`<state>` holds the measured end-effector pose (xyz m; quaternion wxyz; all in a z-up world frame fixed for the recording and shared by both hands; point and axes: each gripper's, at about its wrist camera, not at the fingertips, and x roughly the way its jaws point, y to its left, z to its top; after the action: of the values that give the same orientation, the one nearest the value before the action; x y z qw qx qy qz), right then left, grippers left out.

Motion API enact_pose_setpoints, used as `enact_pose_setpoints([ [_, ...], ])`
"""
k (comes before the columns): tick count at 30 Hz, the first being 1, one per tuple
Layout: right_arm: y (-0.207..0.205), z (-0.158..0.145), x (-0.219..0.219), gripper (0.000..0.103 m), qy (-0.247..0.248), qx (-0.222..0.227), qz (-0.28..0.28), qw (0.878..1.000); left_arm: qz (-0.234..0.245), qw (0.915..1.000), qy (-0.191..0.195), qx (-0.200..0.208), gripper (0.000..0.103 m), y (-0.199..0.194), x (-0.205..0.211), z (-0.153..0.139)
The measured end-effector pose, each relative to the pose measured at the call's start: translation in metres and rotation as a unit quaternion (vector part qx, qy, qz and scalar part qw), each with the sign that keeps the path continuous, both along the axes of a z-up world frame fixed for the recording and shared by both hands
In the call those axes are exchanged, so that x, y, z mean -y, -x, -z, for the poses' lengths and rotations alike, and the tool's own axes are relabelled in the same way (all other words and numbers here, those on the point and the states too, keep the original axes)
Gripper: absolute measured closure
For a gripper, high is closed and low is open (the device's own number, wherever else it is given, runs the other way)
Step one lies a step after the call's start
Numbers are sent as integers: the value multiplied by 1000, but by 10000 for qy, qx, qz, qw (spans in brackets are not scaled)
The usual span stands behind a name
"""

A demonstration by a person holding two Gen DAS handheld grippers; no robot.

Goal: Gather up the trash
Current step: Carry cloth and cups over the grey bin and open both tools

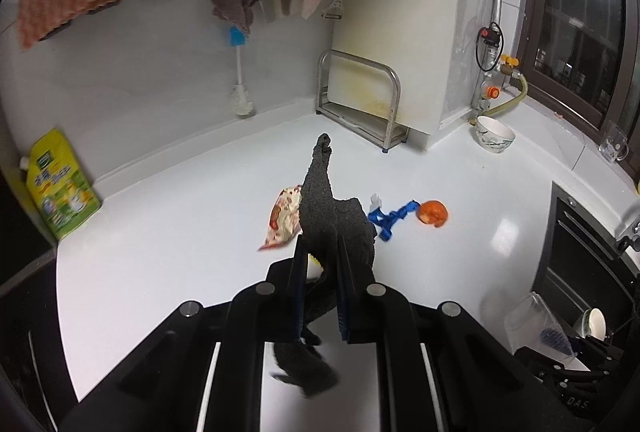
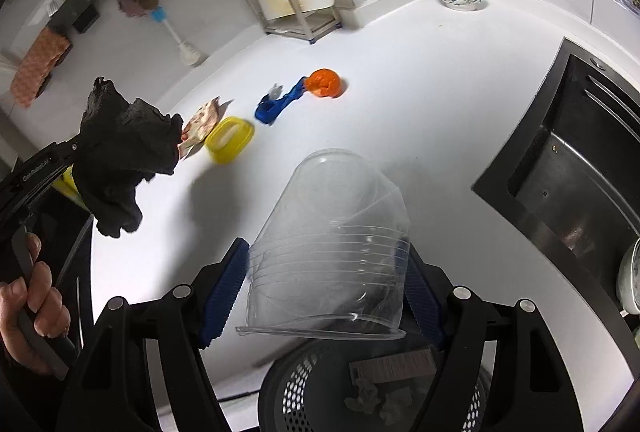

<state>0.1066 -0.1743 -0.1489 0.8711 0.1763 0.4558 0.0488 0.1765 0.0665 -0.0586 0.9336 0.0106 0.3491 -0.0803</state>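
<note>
My left gripper (image 1: 320, 264) is shut on a dark grey cloth (image 1: 332, 216) and holds it above the white counter (image 1: 180, 232); the cloth also shows in the right wrist view (image 2: 124, 148). My right gripper (image 2: 326, 264) is shut on a clear plastic cup (image 2: 332, 240), held above a black mesh trash bin (image 2: 320, 392) with scraps inside. On the counter lie a snack wrapper (image 1: 282, 218), a blue plastic strip (image 1: 390, 218), an orange peel (image 1: 433, 212) and a yellow lid (image 2: 230, 138).
A cutting-board rack (image 1: 360, 100) and a bowl (image 1: 494, 134) stand at the back. A yellow-green detergent pouch (image 1: 60, 184) is at the left. A black sink (image 2: 568, 168) lies to the right. Cloths and a brush (image 1: 240, 80) hang on the wall.
</note>
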Motion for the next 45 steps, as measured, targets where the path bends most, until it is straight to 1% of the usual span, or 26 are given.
enact_pose_setpoints([
  [7,34,-12,7,31,6,104,-285,9995,-61,10000,-23,36,90,60,10,-11],
  [11,57,-15,11,31,20,117,-431,9990,-48,10000,-27,-23,90,91,18,-10],
  [17,97,-8,18,31,47,98,-670,9977,12,9999,-35,-167,90,144,38,1],
  [24,136,12,28,31,29,-77,-981,9951,41,9992,-47,-396,90,195,64,22],
  [29,152,28,33,31,-29,-252,-1051,9941,177,9977,-121,-644,90,215,81,41],
  [32,158,40,35,31,-59,-349,-1046,9939,281,9961,-191,-819,90,221,90,58],
  [37,163,65,38,31,-134,-546,-994,9935,460,9926,-291,-1087,90,225,102,88],
  [41,164,79,34,31,-43,-628,-1066,9923,562,9890,-308,-1336,90,226,106,112],
  [45,163,92,34,31,-155,-712,-1037,9919,682,9858,-376,-1489,90,225,111,132],
])
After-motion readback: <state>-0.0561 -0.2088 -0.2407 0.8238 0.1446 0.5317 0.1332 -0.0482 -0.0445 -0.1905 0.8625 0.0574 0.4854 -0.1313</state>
